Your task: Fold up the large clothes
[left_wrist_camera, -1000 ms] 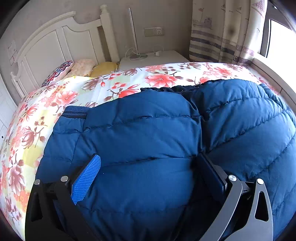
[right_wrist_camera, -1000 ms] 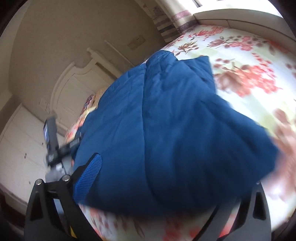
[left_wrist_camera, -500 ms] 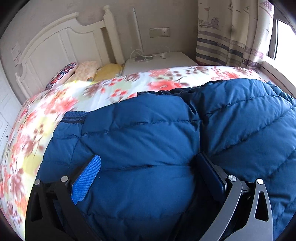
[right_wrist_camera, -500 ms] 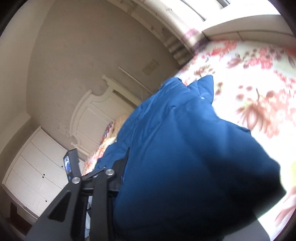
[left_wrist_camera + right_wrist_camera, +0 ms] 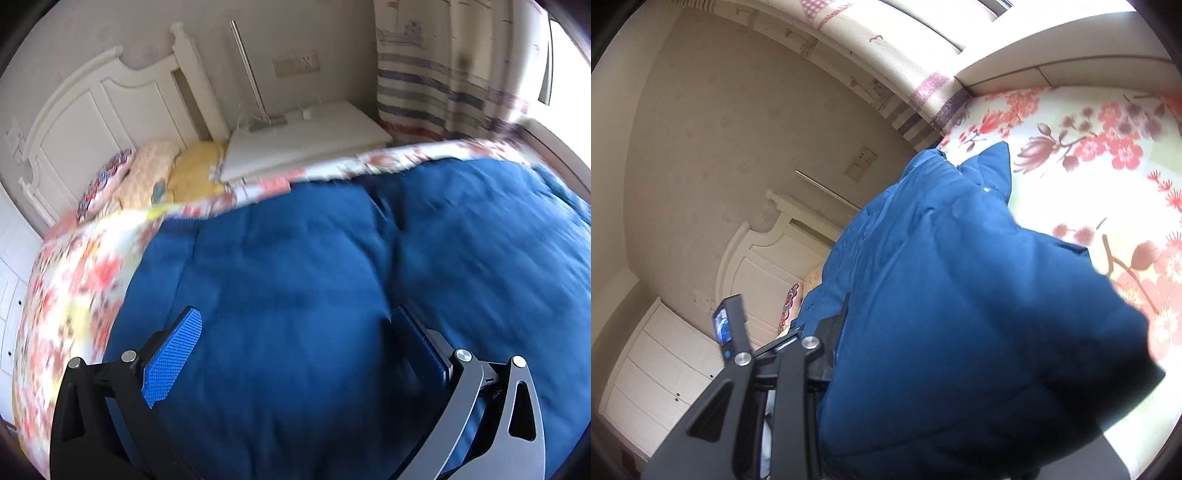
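Note:
A big blue puffer jacket (image 5: 332,280) lies on the floral bedspread (image 5: 66,288). My left gripper (image 5: 295,343) stands wide, and a thick bulge of the jacket fills the gap. Its right pad (image 5: 417,339) is sunk into the fabric, while the blue face of the left pad (image 5: 173,358) shows beside the bulge. In the right wrist view the jacket (image 5: 960,314) hangs as a raised fold over the bedspread (image 5: 1108,166). My right gripper (image 5: 846,328) is shut on that fold's edge. Only its left finger (image 5: 827,347) shows; the fabric hides the other one.
A white headboard (image 5: 110,107) and pillows (image 5: 147,177) are at the far left, with a white nightstand (image 5: 306,136) and lamp stem beside them. A striped curtain (image 5: 443,74) and bright window sill (image 5: 1071,55) bound the far side. White drawers (image 5: 665,369) stand left of the bed.
My right gripper went from wide open to shut on the jacket's edge and rolled, raising the fold. The left gripper moved toward the nightstand, and the jacket went with it.

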Demonstrator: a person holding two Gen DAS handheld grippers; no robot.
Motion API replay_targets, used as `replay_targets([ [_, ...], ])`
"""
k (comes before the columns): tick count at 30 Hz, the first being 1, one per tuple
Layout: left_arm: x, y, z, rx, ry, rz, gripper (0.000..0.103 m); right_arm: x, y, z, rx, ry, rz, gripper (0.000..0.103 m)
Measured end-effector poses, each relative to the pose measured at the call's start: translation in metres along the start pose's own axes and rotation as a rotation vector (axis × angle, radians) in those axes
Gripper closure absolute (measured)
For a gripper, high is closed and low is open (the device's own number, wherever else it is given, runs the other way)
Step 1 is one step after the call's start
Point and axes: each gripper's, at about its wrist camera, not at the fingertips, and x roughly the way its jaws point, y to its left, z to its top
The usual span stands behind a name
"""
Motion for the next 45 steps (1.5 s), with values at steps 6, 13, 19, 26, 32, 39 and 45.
replay_targets([
  [6,-0.051,-0.017,-0.081,0.039,-0.061,0.045,0.004,0.004,0.002,0.002,-0.006,-0.002,-0.003,0.07],
  [13,-0.06,-0.004,-0.113,-0.03,-0.081,-0.07,0.004,0.002,0.004,0.001,-0.016,-0.009,-0.025,0.07],
  [19,-0.081,0.052,-0.098,-0.185,-0.157,-0.198,0.004,0.002,0.017,-0.001,-0.076,-0.047,-0.088,0.07],
  [26,-0.059,0.134,-0.071,-0.269,-0.161,-0.038,0.004,0.0,0.044,0.001,-0.152,-0.082,-0.189,0.071],
  [32,0.003,0.18,-0.093,-0.404,-0.005,-0.197,0.012,0.02,0.178,-0.025,-0.709,-0.155,-0.408,0.071],
  [39,-0.078,0.276,-0.133,-0.74,-0.276,-0.209,0.012,0.099,0.323,-0.167,-1.554,-0.069,-0.451,0.071],
  [45,-0.124,0.322,-0.148,-0.728,-0.32,-0.093,0.009,0.173,0.281,-0.333,-2.106,0.28,-0.447,0.057],
])
